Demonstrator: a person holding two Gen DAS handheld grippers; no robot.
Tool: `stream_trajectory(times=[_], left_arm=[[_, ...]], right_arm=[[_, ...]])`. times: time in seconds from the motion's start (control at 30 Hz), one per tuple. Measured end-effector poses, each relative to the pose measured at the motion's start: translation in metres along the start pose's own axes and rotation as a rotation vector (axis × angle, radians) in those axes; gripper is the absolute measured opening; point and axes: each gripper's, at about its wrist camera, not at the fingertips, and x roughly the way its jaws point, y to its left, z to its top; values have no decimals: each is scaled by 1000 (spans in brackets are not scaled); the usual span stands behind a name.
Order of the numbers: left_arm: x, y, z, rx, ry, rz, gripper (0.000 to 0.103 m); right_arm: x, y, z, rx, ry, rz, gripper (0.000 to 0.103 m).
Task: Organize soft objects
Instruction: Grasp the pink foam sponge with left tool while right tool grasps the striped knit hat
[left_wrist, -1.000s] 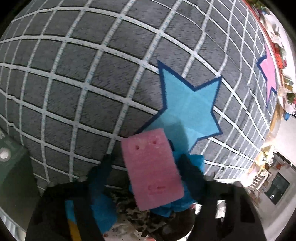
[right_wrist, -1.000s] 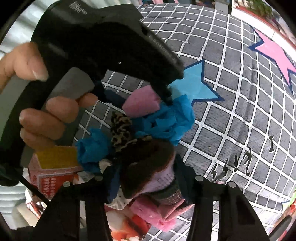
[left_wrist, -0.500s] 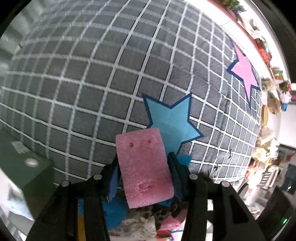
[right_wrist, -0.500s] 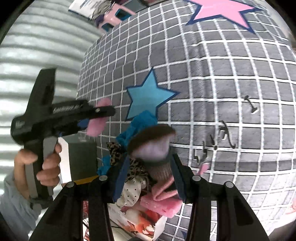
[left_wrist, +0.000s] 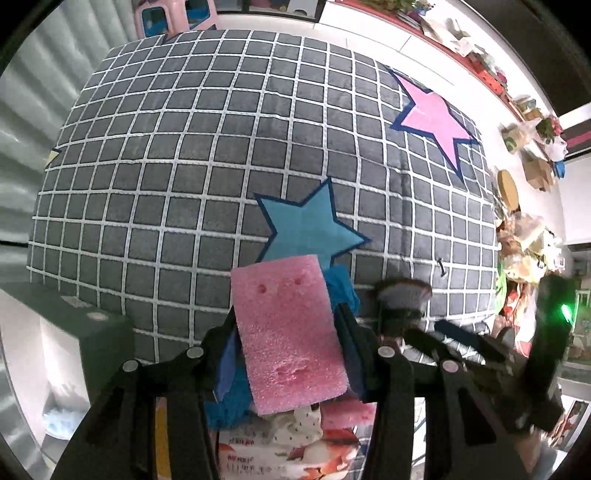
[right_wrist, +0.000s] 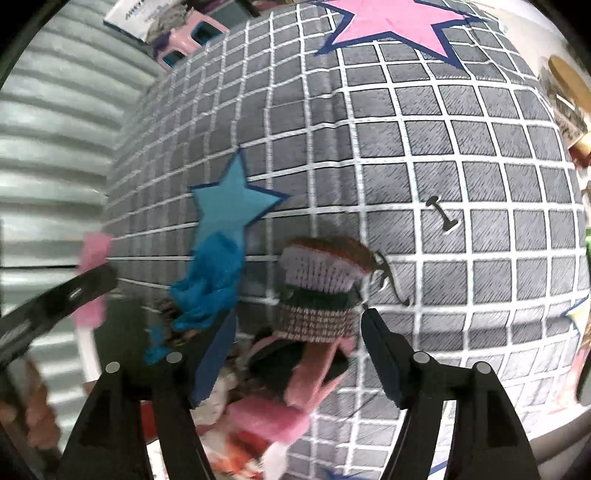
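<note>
Left wrist view: left hand-held gripper (left_wrist: 286, 347) pinches rectangular pink foam sponge (left_wrist: 288, 332) at 6 o'clock; keep squeeze light. Right hand-held gripper (right_wrist: 295, 343), jaws just opening, straddles striped knitted sock (right_wrist: 319, 291).

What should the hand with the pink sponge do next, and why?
Probably carry the pink sponge away to a bare patch of the checked mat and set it down: the left gripper grips it above the pile, pointing downward.
</note>
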Motion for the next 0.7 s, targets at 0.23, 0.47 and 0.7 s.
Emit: stream_trajectory(times=[0.23, 0.47, 0.7], left_arm=[[-7, -4, -19, 16, -1, 19, 53], [-9, -13, -37, 52, -6, 52, 53], [-13, -18, -50, 63, -17, 54, 53]], right_arm=[[34, -5, 21, -13, 75, -89, 72], [52, 2, 17, -60, 100, -132, 44], [20, -9, 10, -9, 51, -80, 42]])
